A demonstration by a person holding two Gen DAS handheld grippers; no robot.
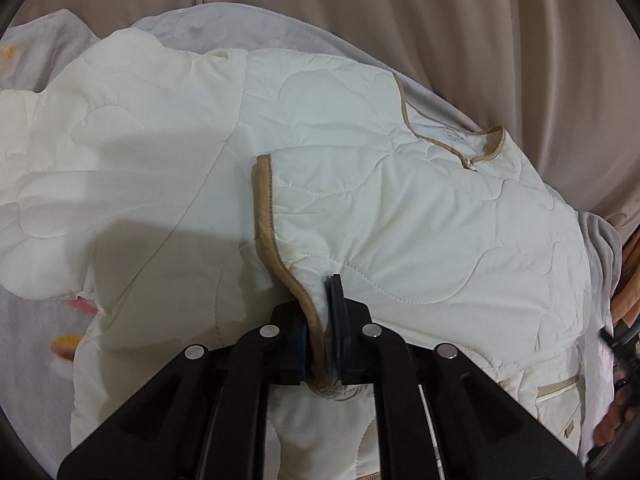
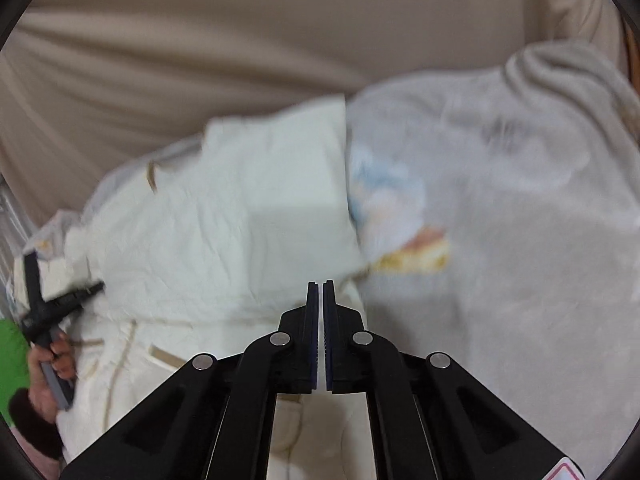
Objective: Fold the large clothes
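Now jacket [image 1: 360,216] cuff between left tool [image 1: 322,312] jaws, sleeve ahead.

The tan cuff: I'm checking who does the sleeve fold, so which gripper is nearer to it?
Left. The left gripper is shut on the tan cuff of the jacket. The right gripper is shut on nothing, above the jacket's body.

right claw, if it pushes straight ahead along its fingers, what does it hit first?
Most likely the cream quilted jacket: the right claw is shut on nothing, tips aimed at the jacket's edge, where it meets the grey blanket. The view is blurred, so depth is uncertain.
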